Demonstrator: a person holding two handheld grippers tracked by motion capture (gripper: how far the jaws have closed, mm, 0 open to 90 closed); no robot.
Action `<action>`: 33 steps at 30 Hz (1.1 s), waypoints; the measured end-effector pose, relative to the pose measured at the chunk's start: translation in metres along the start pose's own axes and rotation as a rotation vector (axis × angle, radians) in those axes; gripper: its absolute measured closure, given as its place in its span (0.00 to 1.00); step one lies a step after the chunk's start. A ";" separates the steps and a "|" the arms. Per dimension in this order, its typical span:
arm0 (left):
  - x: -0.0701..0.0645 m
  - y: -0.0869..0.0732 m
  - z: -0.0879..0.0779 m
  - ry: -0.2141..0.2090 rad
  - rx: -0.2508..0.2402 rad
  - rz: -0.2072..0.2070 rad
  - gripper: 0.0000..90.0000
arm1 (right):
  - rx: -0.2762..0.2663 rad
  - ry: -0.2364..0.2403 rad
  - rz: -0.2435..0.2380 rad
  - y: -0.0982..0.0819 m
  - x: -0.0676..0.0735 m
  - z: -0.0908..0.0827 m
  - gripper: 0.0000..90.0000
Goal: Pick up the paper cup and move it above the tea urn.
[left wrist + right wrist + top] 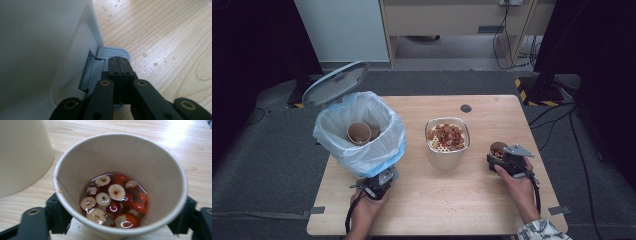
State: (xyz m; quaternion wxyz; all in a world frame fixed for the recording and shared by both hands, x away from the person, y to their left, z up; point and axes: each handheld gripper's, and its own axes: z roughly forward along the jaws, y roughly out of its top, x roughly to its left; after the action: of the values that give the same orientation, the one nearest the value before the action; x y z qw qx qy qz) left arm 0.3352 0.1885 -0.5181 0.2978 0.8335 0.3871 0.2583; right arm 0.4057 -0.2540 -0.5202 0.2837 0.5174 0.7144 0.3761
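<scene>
At the near left of the table [437, 210], the left gripper [381, 182] is held by the person's left hand [364, 210]. Its jaws are seen fully closed together, pad against pad, with nothing between them. In the left gripper view the closed tips [119, 65] are laid on the grey ribbed pedal [113, 53] at the foot of the white bin [37, 50]. Just beyond this gripper the bin [362, 131] is seen lined with a pale bag, its lid [334, 82] tipped up at the far side, and a paper cup [359, 133] is lying inside.

At the near right, the right gripper [502, 159] is held by the right hand [518, 182]. A cup [498, 150] is set between its jaws. In the right gripper view the cup [120, 185] is flanked closely by a jaw on each side, apparently touching its wall, and is seen upright on the wood. Sliced red dates in liquid [115, 200] are held in it.

Beyond the right gripper and to its left, well apart, a strainer bowl [447, 137] with drained fruit pieces is seen near the table's middle. A dark round grommet [466, 108] is set farther off.
</scene>
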 end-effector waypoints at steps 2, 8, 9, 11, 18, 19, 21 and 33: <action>0.000 0.000 0.000 0.000 0.001 0.000 0.99 | 0.002 0.005 -0.003 0.001 -0.001 -0.001 0.31; 0.000 0.000 0.000 0.000 0.000 0.000 0.99 | -0.009 0.016 -0.024 0.004 0.000 -0.005 0.33; 0.000 0.000 0.000 0.000 0.000 0.000 0.99 | -0.027 0.023 -0.036 0.008 0.001 -0.009 0.34; 0.000 0.000 0.000 0.002 -0.001 0.001 0.99 | -0.049 0.025 -0.046 0.012 0.002 -0.014 0.35; -0.001 0.000 0.000 0.004 0.000 0.006 0.99 | -0.060 0.049 -0.082 0.026 0.001 -0.021 0.37; -0.001 0.000 0.000 0.003 0.000 0.005 0.99 | -0.058 0.049 -0.089 0.028 0.001 -0.021 0.37; -0.001 0.000 0.000 0.003 -0.001 0.004 0.99 | -0.055 0.051 -0.094 0.030 0.000 -0.022 0.37; -0.001 0.000 0.000 0.004 0.000 0.005 0.99 | -0.044 0.079 -0.202 0.068 -0.010 -0.031 0.38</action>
State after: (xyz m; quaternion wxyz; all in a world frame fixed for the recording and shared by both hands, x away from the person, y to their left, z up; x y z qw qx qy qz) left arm 0.3348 0.1876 -0.5181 0.2962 0.8340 0.3857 0.2607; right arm 0.4196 -0.2585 -0.4461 0.3031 0.4213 0.7650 0.3813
